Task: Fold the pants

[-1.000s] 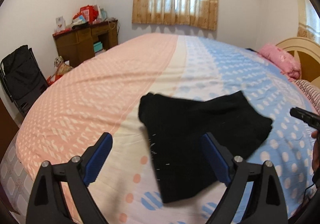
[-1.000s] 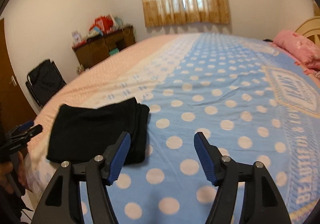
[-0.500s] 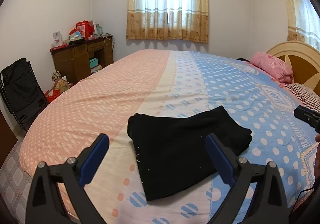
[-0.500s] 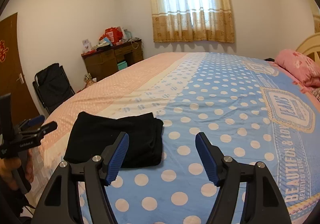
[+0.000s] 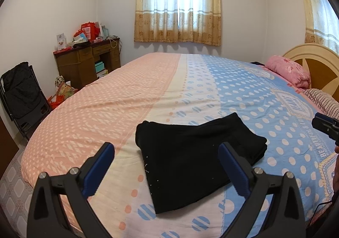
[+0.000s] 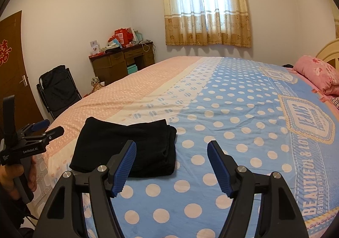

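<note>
Black pants (image 5: 190,159) lie folded into a compact stack on the bed (image 5: 127,100), near its front edge, where the cream stripe meets the blue dotted part. My left gripper (image 5: 165,149) hovers above and in front of them, jaws open wide, touching nothing. In the right wrist view the pants (image 6: 127,146) lie to the left of my right gripper (image 6: 172,145), which is open with only bedspread between its fingers. The left gripper (image 6: 44,129) shows there at the left edge, held in a hand. A tip of the right gripper (image 5: 324,125) shows at the right edge of the left view.
A pink pillow (image 5: 290,72) and a striped one lie by the headboard (image 5: 317,62) at right. A cluttered wooden desk (image 5: 84,64) and a black folding chair (image 5: 21,93) stand left of the bed. A brown door (image 6: 10,68) is at far left.
Both grippers have drawn back and up from the pants, which now lie still and flat on the bed. The left jaws stand slightly wider than before.
</note>
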Demonstrator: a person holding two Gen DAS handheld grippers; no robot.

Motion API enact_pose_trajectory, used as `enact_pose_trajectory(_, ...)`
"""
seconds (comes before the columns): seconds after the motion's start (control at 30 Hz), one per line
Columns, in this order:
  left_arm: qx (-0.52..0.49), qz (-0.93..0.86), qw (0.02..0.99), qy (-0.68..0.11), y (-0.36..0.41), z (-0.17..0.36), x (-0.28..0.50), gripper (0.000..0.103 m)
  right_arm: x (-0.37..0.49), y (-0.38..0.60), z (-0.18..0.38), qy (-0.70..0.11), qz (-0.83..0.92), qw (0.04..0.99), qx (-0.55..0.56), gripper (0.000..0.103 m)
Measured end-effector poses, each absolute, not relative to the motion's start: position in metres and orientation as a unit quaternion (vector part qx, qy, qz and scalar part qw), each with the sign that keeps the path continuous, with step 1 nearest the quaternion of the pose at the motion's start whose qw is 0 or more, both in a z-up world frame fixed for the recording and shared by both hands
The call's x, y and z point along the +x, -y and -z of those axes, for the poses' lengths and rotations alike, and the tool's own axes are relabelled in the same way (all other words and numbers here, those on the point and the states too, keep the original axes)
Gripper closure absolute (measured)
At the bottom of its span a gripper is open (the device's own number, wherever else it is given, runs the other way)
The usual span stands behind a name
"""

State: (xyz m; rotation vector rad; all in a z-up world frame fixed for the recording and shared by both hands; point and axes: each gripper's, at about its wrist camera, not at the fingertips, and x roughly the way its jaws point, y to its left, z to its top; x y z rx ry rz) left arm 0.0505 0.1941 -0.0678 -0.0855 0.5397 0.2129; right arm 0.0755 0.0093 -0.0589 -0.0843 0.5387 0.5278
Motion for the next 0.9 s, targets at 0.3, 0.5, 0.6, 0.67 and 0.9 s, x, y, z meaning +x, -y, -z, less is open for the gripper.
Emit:
enact_pose_trajectory(0.3, -0.042, -0.106, 0.957, -0.267, -0.1939, 0.0681, 0.0505, 0.002, 0.0754, -0.0097, 0.0592, -0.263, -0.257, 0.929, -0.041, 0.032)
enact_pose_trajectory(0.5, -0.042, -0.106, 0.957, -0.267, -0.1944, 0.0686, 0.0505, 0.002, 0.0755, -0.0099, 0.0595, -0.264, -0.257, 0.929, -0.041, 0.031)
enact_pose_trajectory(0.6, -0.042, -0.106, 0.957, -0.267, -0.1945, 0.0685, 0.0506, 0.002, 0.0756, -0.0096, 0.0593, -0.264, -0.258, 0.929, -0.041, 0.031)
enact_pose_trajectory(0.67, -0.041, -0.107, 0.957, -0.268, -0.1945, 0.0683, 0.0511, 0.002, 0.076, -0.0098, 0.0595, -0.264, -0.257, 0.929, -0.041, 0.031)
enact_pose_trajectory(0.9, -0.04, -0.106, 0.956, -0.27, -0.1954, 0.0722, 0.0501, 0.002, 0.0763, -0.0101, 0.0604, -0.266, -0.256, 0.929, -0.04, 0.031)
